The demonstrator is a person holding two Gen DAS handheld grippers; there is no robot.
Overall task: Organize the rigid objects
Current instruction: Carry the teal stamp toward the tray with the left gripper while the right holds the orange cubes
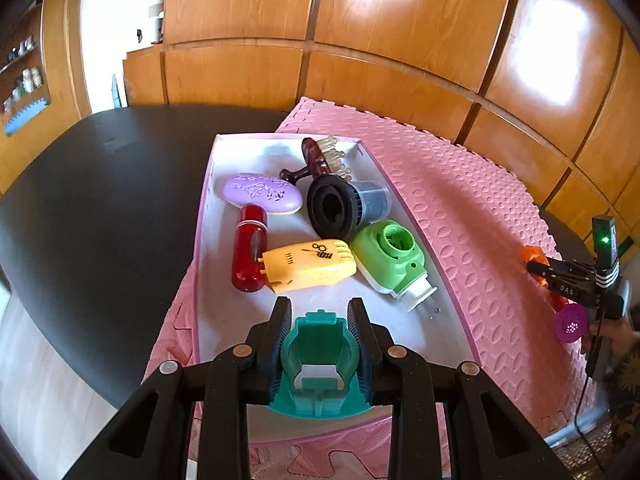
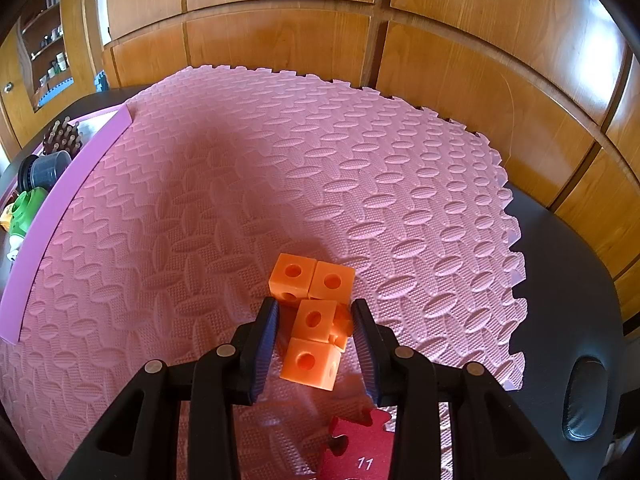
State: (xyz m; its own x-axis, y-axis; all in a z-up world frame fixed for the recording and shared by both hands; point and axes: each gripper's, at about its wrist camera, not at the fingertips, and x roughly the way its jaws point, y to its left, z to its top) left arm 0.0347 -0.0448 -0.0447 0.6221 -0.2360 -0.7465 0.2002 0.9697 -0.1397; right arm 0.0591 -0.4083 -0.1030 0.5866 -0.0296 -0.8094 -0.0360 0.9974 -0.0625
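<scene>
My left gripper (image 1: 320, 316) is shut on a teal plastic holder (image 1: 318, 364), held over the near end of the white tray (image 1: 208, 208). The tray holds a yellow piece (image 1: 310, 266), a red bottle (image 1: 249, 254), a lilac soap case (image 1: 262, 193), a black and grey cup (image 1: 346, 206), a green piece (image 1: 386, 258) and a brown brush (image 1: 320, 158). My right gripper (image 2: 314, 320) is open, its fingers on either side of an orange block cluster (image 2: 312, 320) that lies on the pink foam mat (image 2: 240, 184). The right gripper also shows at the right in the left wrist view (image 1: 560, 276).
The mat lies on a black table (image 1: 92, 200) with wooden wall panels behind. A red puzzle piece marked 11 (image 2: 356, 448) lies under the right gripper. A purple disc (image 1: 571, 323) shows near the right hand. The tray's pink wall (image 2: 60, 208) runs along the mat's left.
</scene>
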